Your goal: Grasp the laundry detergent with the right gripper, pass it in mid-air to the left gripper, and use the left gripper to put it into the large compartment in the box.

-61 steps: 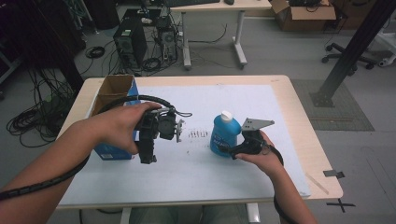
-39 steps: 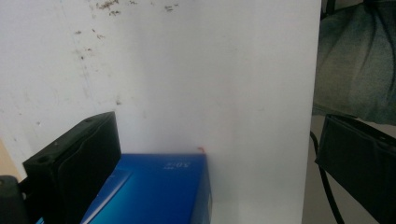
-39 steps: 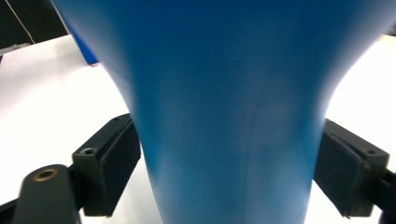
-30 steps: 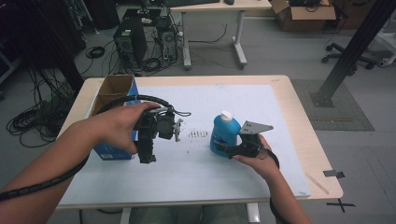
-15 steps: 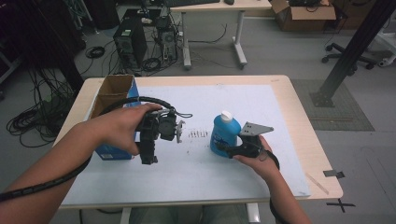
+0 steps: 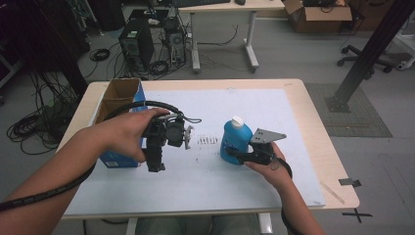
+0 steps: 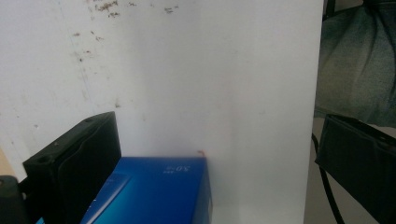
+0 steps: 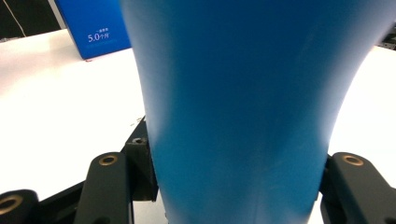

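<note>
Squeezing the blue bottle (image 6: 236,141) mid-table, your right gripper (image 6: 234,155) has just closed on it. Your left gripper (image 6: 155,164) hangs open beside the blue box (image 6: 117,157). Right of the bottle, the table (image 6: 303,117) is bare.

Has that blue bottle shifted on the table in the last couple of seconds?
No. The blue bottle stands just right of the dark specks on the white mat, as before; the right gripper has just closed its jaws on it.
</note>
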`<state>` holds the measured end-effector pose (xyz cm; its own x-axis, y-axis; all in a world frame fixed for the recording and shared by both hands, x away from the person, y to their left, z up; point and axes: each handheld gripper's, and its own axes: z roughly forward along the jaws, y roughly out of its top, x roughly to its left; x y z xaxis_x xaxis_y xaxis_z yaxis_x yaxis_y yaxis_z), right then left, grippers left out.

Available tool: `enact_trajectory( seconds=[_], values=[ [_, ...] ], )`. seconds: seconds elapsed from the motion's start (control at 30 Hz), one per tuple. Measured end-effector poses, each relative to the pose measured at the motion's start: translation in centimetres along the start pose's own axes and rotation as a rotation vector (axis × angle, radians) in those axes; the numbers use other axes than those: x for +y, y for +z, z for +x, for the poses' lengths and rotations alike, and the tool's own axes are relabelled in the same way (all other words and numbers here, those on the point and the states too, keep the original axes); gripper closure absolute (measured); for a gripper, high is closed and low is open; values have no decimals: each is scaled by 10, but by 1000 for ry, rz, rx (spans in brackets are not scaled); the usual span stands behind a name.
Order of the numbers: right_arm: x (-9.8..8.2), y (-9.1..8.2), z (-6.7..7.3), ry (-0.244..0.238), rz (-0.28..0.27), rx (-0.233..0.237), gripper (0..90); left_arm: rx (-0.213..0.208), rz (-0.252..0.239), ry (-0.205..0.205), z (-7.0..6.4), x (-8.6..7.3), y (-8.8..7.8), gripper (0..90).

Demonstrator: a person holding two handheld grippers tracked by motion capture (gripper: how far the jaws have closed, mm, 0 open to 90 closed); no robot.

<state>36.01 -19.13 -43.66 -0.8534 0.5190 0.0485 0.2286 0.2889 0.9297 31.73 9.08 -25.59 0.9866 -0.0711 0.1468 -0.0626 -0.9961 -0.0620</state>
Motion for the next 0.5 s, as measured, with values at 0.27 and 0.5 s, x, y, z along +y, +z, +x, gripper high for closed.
enact_trajectory(
  seconds=[0.27,0.5],
  values=[
    [3,0,3,-22,17,-10,442,5,0,6,0,2,-3,2],
    [8,-3,5,-34,16,15,445,17,-5,1,2,-1,-8,2]
  ],
)
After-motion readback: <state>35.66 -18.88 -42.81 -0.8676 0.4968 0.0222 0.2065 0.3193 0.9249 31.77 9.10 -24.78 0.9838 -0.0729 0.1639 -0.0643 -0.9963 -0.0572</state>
